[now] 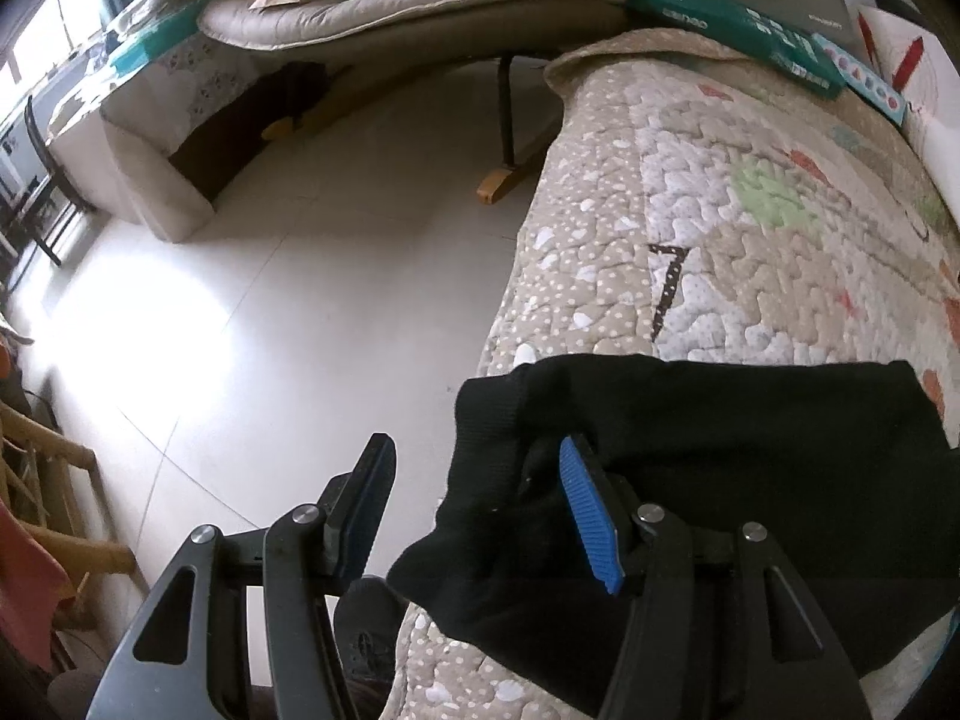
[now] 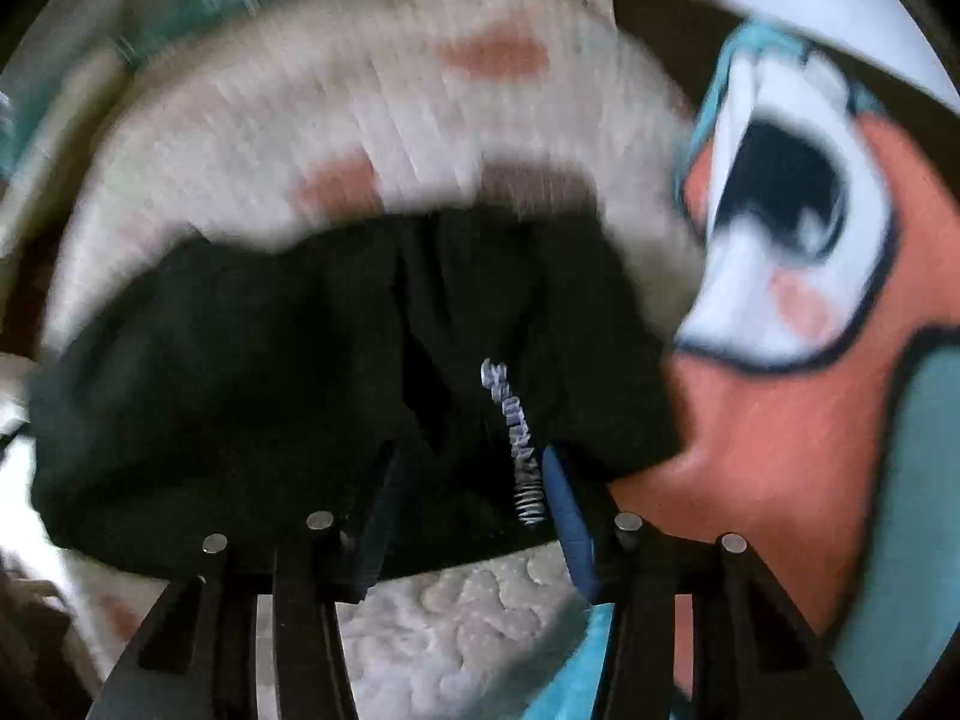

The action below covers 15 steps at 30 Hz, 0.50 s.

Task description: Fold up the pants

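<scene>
The black pants (image 1: 750, 480) lie bunched on a quilted bed cover (image 1: 750, 228), at the cover's near edge where it drops toward the pale tiled floor (image 1: 270, 312).

In the left wrist view the left claw (image 1: 477, 507) stands about half open. Its right finger, with the blue ribbed pad (image 1: 591, 516), rests against the black cloth, which bulges around and behind it. Its left finger (image 1: 366, 498) hangs free over the floor, well clear of the fabric. A lobe of the pants droops into the gap between the two fingers, but the pads do not pinch it, so this claw is released.

The right wrist view is heavily blurred. The right claw (image 2: 468, 510) is likewise parted about halfway, its tips over the near edge of the pants (image 2: 300, 372), beside a pale strip of lettering (image 2: 516, 444) on the cloth. Fabric sits between the fingers, yet a clear gap remains and no pad presses on it that can be made out, so it reads as released. To the right lies a large cushion with an orange and teal cartoon print (image 2: 810, 330), touching the edge of the pants.
</scene>
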Motion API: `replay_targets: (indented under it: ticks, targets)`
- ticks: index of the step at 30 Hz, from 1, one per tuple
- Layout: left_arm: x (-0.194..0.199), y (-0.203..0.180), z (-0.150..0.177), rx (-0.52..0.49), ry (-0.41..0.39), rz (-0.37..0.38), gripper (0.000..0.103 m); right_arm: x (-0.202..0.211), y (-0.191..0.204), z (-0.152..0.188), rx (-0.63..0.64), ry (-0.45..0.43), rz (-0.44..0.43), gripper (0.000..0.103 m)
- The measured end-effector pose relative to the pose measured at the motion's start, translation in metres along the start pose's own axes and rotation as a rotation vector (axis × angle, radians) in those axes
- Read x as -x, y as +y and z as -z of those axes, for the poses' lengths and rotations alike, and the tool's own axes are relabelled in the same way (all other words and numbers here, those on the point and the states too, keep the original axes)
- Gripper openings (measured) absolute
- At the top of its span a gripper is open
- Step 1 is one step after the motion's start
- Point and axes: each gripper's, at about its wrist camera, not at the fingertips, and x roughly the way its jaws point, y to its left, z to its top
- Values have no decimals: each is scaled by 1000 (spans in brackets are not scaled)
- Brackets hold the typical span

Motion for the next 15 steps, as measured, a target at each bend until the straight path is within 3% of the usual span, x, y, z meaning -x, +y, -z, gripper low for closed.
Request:
replay_targets:
  ticks: [1, 3, 11, 12, 13, 15]
  targets:
    - [0, 2, -1, 5, -2, 0, 56, 9, -7, -5, -10, -33, 27, 56]
    - [2, 5, -2, 18, -3, 8, 56, 18, -23, -15, -32, -69, 1, 57]
    - [-1, 1, -1, 12, 15, 26, 56, -42, -34, -20, -78, 61, 9, 57]
    - [-1, 0, 0, 8, 15, 25, 56, -49, -36, -18, -80, 93, 21, 45]
    - [-1, 0, 0, 6, 13, 22, 56, -50, -37, -13, -77, 123, 45, 22]
    - [-1, 0, 0, 3, 14, 15, 56, -45, -37, -7, -63, 147, 76, 16]
